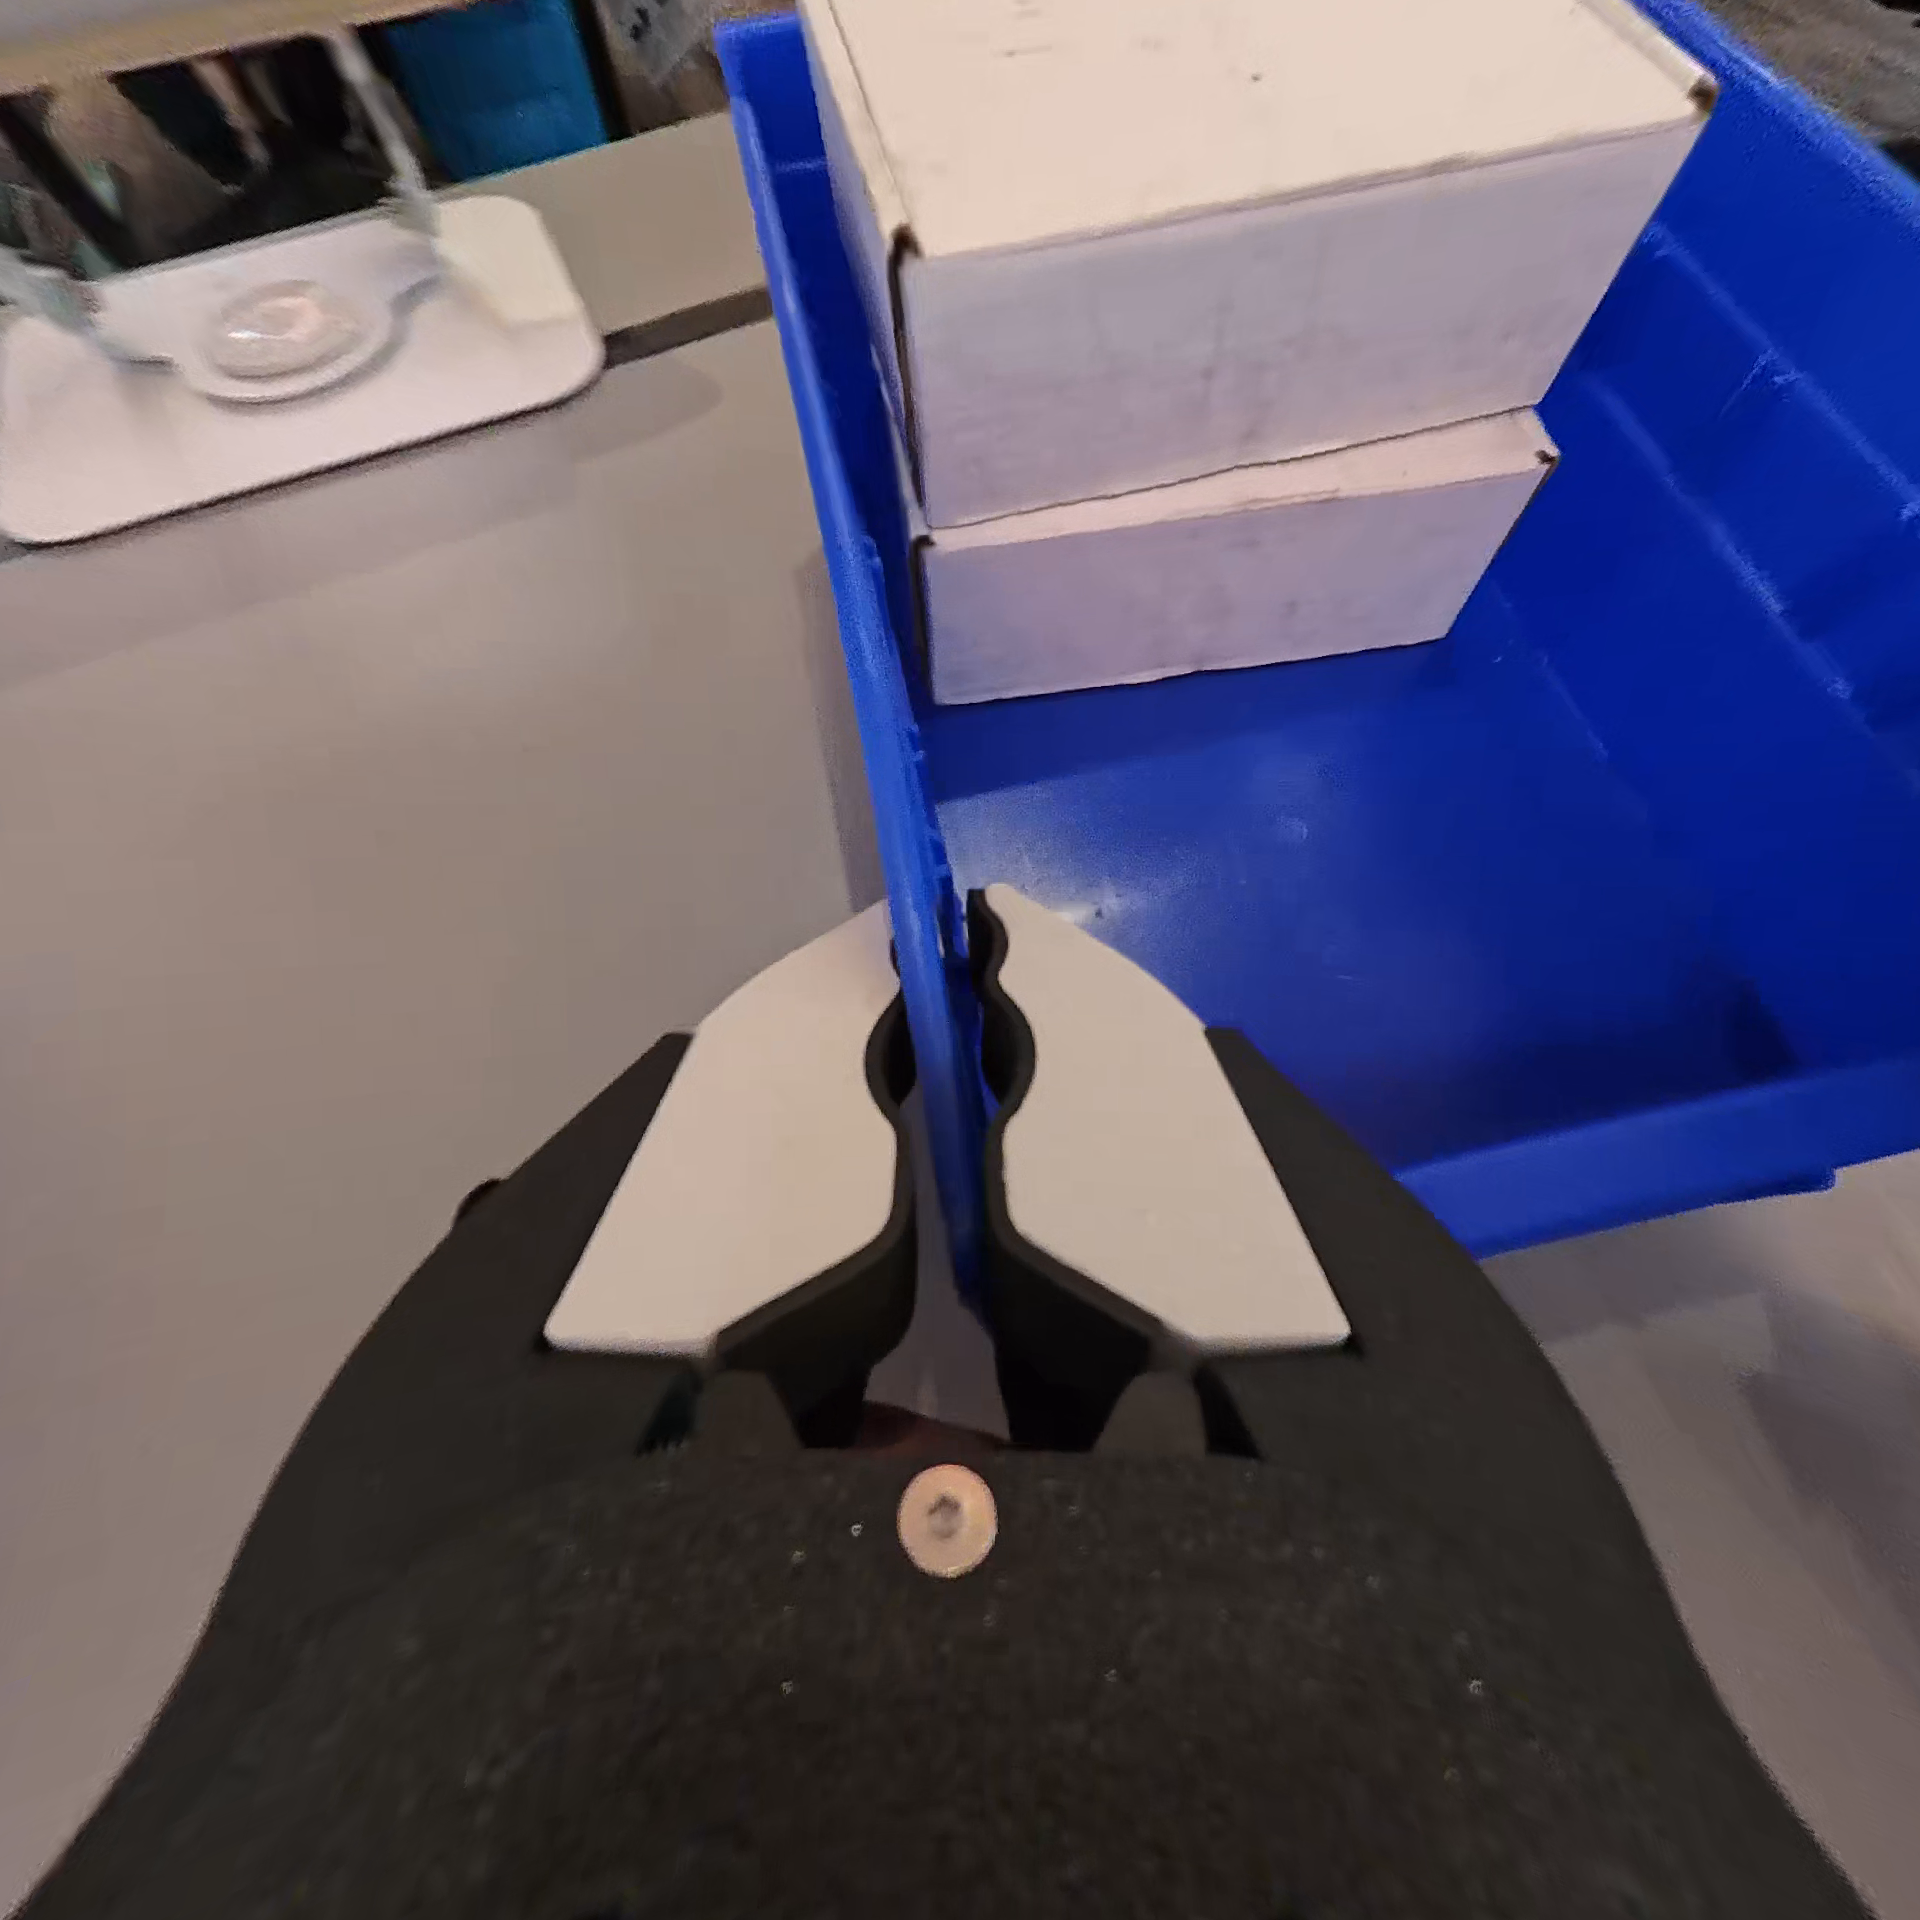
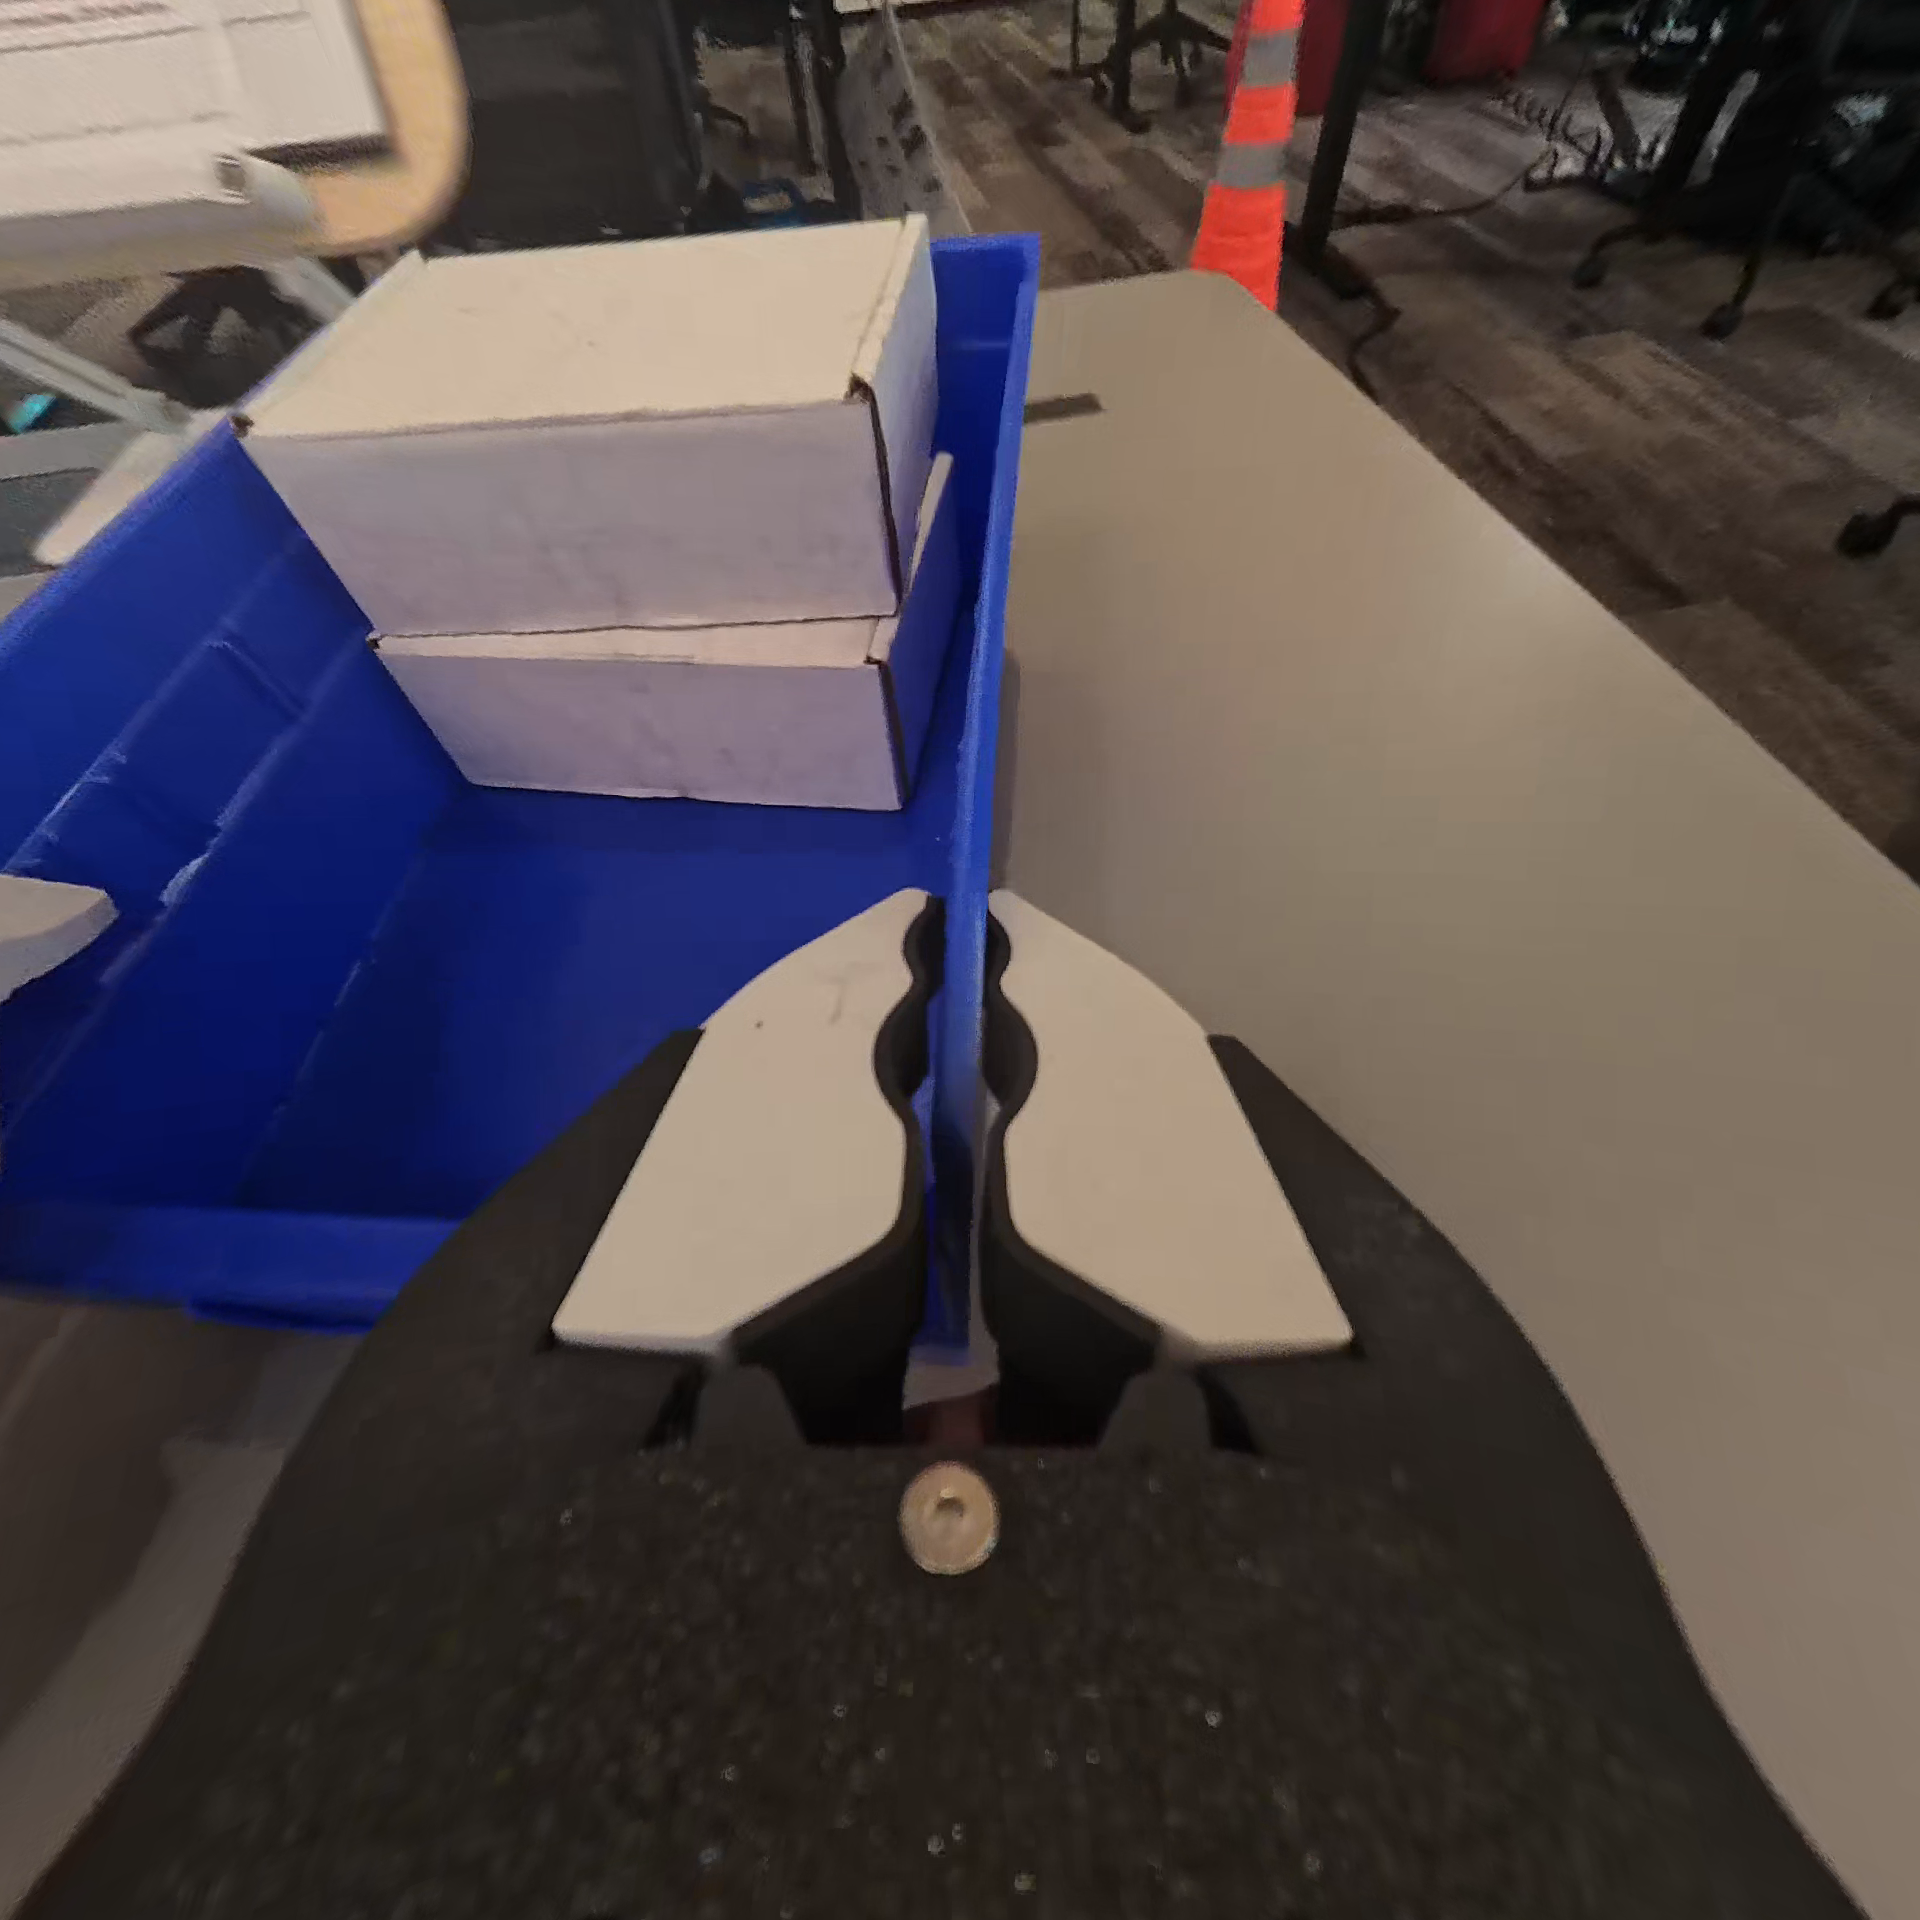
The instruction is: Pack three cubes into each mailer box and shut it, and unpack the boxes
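A blue plastic bin (image 1: pixel 1455 935) stands on the grey table and holds two shut white mailer boxes, one (image 1: pixel 1278 229) stacked on the other (image 1: pixel 1205 592) at its far end. My left gripper (image 1: pixel 940 914) is shut on the bin's left side wall (image 1: pixel 883 665), one finger outside and one inside. In the right wrist view the bin (image 2: pixel 468 987) and the stacked boxes (image 2: pixel 603 499) show again. My right gripper (image 2: pixel 961 909) is shut on the bin's right side wall (image 2: pixel 987 623). The left gripper's fingertip (image 2: pixel 42 925) shows at the far left edge. No cubes are in view.
A white tray (image 1: pixel 312 416) with a clear dish and a metal frame lies at the table's far left. The grey table (image 2: pixel 1351 831) runs on to the right of the bin, its edge near the floor. An orange cone (image 2: pixel 1252 145) and chair legs stand on the floor beyond. One gripper's finger ends stand about 20 centimeters off the other's.
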